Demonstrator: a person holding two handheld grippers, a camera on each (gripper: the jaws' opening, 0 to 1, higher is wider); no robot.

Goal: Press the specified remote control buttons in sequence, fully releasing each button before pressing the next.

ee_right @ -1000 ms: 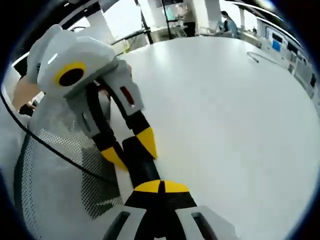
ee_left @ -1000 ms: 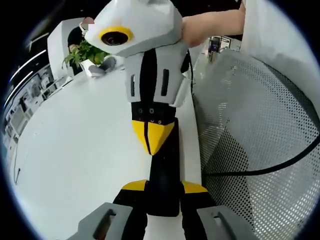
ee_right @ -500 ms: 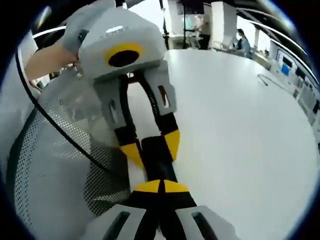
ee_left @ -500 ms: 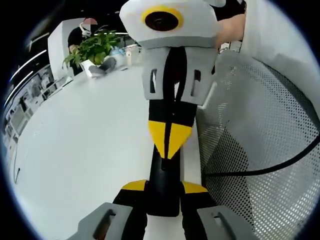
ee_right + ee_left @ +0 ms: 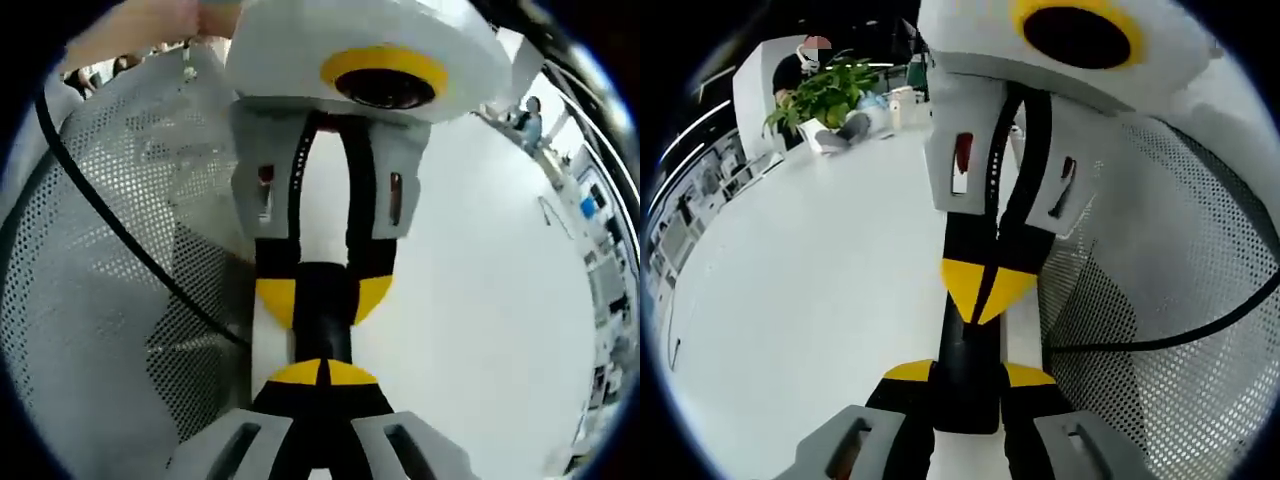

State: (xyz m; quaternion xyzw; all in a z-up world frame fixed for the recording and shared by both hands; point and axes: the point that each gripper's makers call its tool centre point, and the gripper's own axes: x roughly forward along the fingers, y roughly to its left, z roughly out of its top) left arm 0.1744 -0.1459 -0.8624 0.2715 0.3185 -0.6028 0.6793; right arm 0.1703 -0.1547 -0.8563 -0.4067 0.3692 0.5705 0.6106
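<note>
Evidently this is a two-handed press. The left tongs (image 5: 968, 372) are clamped on the black remote control (image 5: 968, 398), one yellow tip on each long side, so the body juts forward from them just above the white surface (image 5: 810, 280). Held by its edges like that, the remote's face stays open to the other tool and has something to push against.

The right tongs (image 5: 987, 290) come in from straight ahead of the left ones, nose to nose. Their yellow tips are clenched together into a single point, and that point rests on the remote just beyond the left tips. A shut pair makes a narrow, stiff finger, which suits picking out one button. The buttons themselves are too dark to make out, so I cannot tell which one is under the tip, or whether it is pushed down or merely touched.

From the right gripper view the same meeting reads in reverse: the right tongs (image 5: 322, 372) are shut at the near end of the remote control (image 5: 322, 335), and the left tongs (image 5: 322, 298) straddle it just ahead.

Both tools lie nearly in one line, tilted down toward the remote. To the right of the left tongs stands a grey mesh chair back (image 5: 1160, 250) crossed by a black cable (image 5: 1160, 340). Far ahead of the left tongs sits a potted plant (image 5: 825, 92).
</note>
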